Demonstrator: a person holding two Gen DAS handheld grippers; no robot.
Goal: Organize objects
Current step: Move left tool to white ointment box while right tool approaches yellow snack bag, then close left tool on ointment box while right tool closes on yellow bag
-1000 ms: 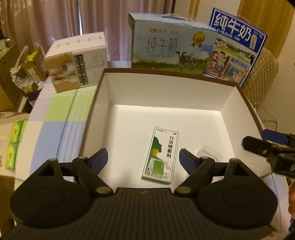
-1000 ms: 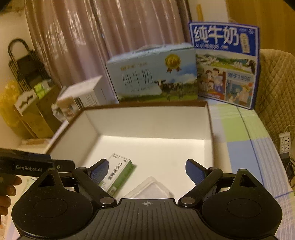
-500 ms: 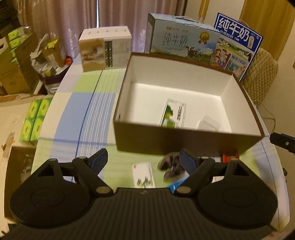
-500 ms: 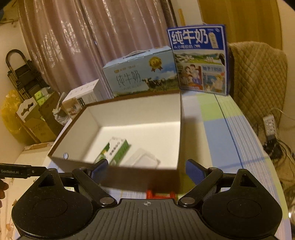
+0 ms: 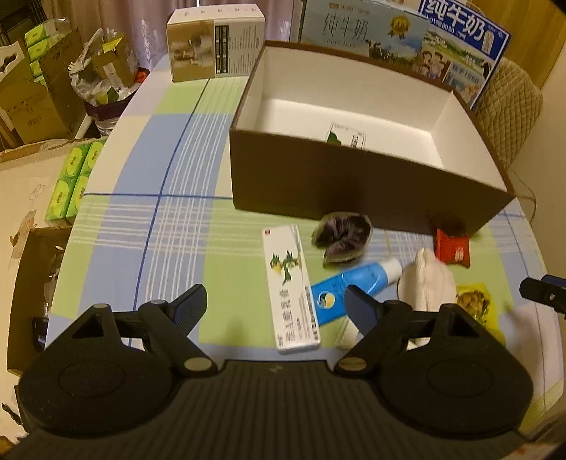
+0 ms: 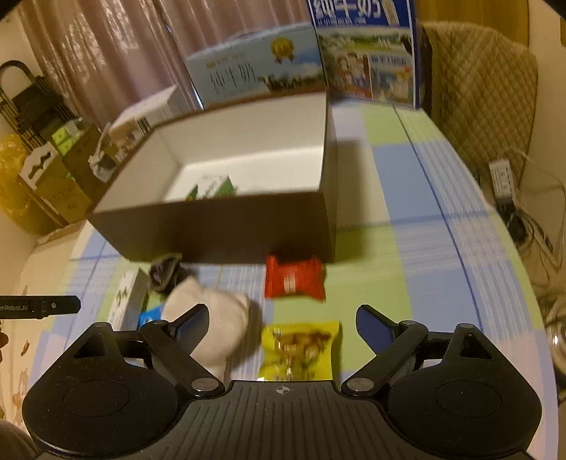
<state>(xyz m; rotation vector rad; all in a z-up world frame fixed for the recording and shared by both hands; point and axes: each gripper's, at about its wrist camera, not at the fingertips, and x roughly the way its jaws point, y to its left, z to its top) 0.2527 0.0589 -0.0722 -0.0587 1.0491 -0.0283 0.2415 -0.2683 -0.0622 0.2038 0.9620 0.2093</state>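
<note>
A brown box with a white inside (image 5: 353, 184) (image 6: 226, 226) stands on the checked tablecloth, holding a green and white carton (image 5: 345, 136) (image 6: 212, 185). In front of it lie a long white carton (image 5: 292, 286), a dark pouch (image 5: 341, 237), a blue tube (image 5: 353, 285), a white sock (image 5: 426, 279) (image 6: 212, 318), a red packet (image 5: 452, 247) (image 6: 293, 277) and a yellow packet (image 5: 475, 304) (image 6: 300, 346). My left gripper (image 5: 276, 306) is open above the long carton. My right gripper (image 6: 283, 323) is open over the yellow packet.
Two milk cartons (image 5: 364, 28) (image 6: 368, 56) and a beige box (image 5: 215, 42) stand behind the brown box. A padded chair (image 6: 477, 81) is at the far right. Green packs (image 5: 72, 184) and cardboard boxes lie beyond the table's left edge.
Both grippers have drawn back out of the brown box toward the table's front edge. The loose items in front of the box have come into view. Both stay open.
</note>
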